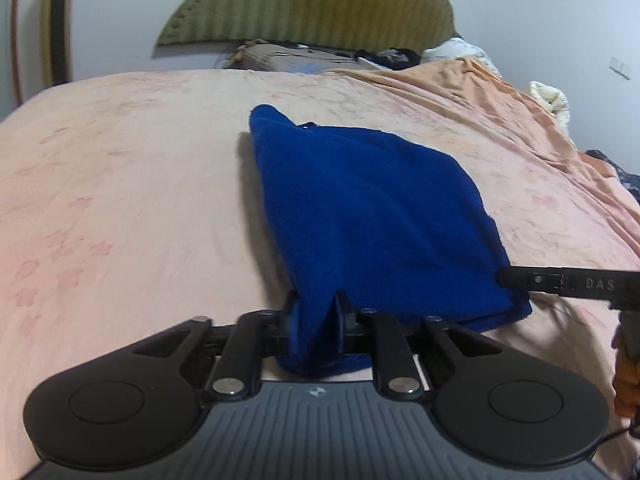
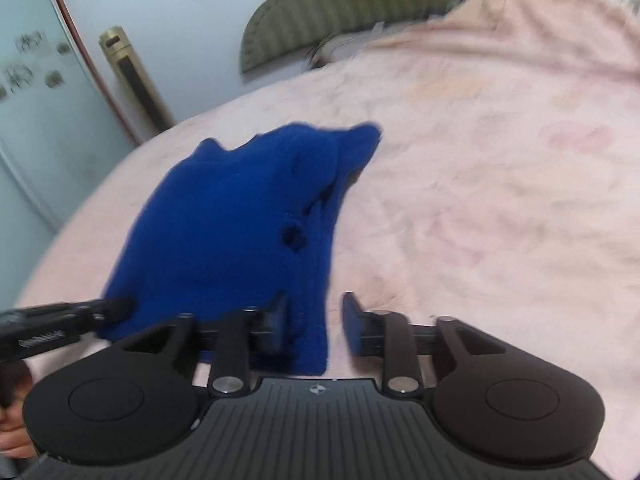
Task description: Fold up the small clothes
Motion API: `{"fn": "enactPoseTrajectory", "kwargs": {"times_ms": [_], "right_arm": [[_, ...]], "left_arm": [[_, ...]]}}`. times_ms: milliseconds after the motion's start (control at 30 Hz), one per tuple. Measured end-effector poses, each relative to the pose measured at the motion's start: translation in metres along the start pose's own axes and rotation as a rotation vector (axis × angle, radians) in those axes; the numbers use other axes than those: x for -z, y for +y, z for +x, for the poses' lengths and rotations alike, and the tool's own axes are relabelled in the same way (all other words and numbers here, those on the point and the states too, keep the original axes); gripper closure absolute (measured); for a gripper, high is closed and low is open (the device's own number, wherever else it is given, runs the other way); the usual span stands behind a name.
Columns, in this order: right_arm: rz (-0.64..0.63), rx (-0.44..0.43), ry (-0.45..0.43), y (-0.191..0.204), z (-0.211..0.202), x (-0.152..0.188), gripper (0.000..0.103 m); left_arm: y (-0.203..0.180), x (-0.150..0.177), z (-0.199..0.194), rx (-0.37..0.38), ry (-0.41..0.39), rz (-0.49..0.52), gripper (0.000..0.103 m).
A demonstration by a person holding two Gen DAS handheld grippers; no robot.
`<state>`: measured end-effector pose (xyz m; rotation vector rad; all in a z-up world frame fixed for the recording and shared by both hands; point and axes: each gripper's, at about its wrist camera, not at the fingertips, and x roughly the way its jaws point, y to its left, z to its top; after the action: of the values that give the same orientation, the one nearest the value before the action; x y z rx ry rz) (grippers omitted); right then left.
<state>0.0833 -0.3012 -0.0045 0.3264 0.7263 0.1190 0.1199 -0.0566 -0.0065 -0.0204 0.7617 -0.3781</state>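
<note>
A small blue knitted garment (image 1: 372, 216) lies folded on the pink bedsheet (image 1: 120, 184). My left gripper (image 1: 318, 320) is shut on the garment's near edge, cloth bunched between its fingers. In the right wrist view the same garment (image 2: 240, 224) lies ahead and to the left. My right gripper (image 2: 316, 320) is open, its fingers apart; the left finger (image 2: 278, 320) touches the garment's near edge and the right finger (image 2: 354, 324) is over bare sheet. The right gripper's finger also shows in the left wrist view (image 1: 560, 282) at the garment's right corner.
A green scalloped headboard (image 1: 312, 4) and a pile of clothes (image 1: 320, 56) are at the far end of the bed. A crumpled orange sheet (image 1: 500, 92) lies at the far right. A gold tower fan (image 2: 134, 80) stands by the wall.
</note>
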Motion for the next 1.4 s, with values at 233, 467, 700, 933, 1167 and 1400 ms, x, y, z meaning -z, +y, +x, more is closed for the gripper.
{"fn": "enactPoseTrajectory", "kwargs": {"times_ms": [233,467,700,933,1167,1400], "right_arm": [[-0.141,0.093,-0.102,0.042,-0.019,0.020,0.027],[-0.144,0.082,-0.082,0.050,-0.023,0.034,0.014],[-0.176,0.073,-0.068,0.058,-0.031,0.048,0.009],[-0.183,0.070,-0.060,0.062,-0.036,0.055,0.006],[-0.222,0.085,-0.056,0.070,-0.037,0.063,0.003],[-0.232,0.095,-0.053,0.073,-0.037,0.067,0.002]], "left_arm": [[-0.011,0.013,-0.014,-0.132,-0.033,0.007,0.045],[-0.014,0.030,-0.022,-0.183,-0.023,0.004,0.032],[-0.017,0.043,-0.027,-0.223,-0.010,0.010,0.032],[-0.023,0.051,-0.030,-0.260,-0.026,0.031,0.022],[-0.022,0.058,-0.033,-0.278,-0.035,0.009,0.019],[-0.018,0.061,-0.034,-0.285,-0.035,-0.003,0.018]]}}
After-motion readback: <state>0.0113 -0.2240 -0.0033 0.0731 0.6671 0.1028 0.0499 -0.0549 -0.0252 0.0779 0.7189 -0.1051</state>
